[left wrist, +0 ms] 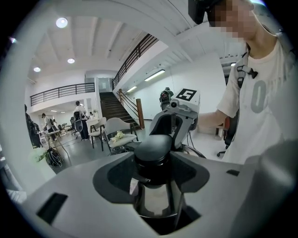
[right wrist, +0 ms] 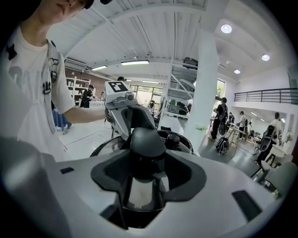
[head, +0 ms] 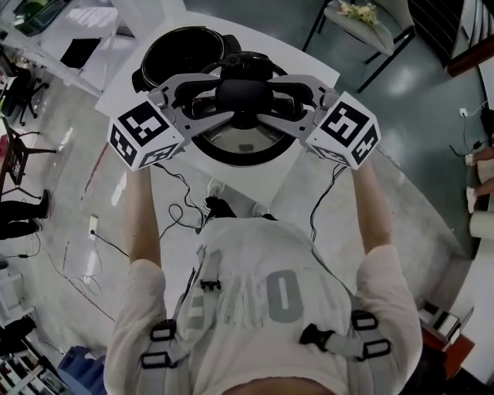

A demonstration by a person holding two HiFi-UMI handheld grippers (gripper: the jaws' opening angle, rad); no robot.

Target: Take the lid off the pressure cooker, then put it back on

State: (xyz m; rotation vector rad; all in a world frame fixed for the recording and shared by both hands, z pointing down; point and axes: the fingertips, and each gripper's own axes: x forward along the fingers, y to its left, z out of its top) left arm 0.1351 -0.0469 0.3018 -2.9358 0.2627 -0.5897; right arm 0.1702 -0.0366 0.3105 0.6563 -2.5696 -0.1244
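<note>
Lid (head: 239, 148): off the pot (head: 179, 52), just beside it on the side nearer the person, its edge overlapping the pot's near rim as seen from above. I can't tell whether it hangs clear of the worktop (head: 305, 69) or rests on it.
Knob (head: 243, 96): the black knob at the lid's centre, gripped from two opposite sides.
Valve (right wrist: 173, 139): small and black, on the lid's top, beyond the knob toward the pot.
Left gripper (head: 207, 102): jaws at a middling width, clamped on the knob from the pot's side; its own view shows the knob (left wrist: 153, 148) filling the gap between the jaws.
Right gripper (head: 282, 102): also clamped on the knob, on the side away from the pot, facing the left one; its own view shows the knob (right wrist: 146, 142) filling the gap between its jaws.
Marker cubes: one on each gripper (head: 143, 131) (head: 343, 127), either side of the lid, nearer the person than the pot.
Pot: open, dark inside, at the far left of the white worktop.
Chair (head: 363, 23): on the floor, well to the right of the pot.
Cables (head: 179, 208): loose on the floor, on the person's side of the pot.
</note>
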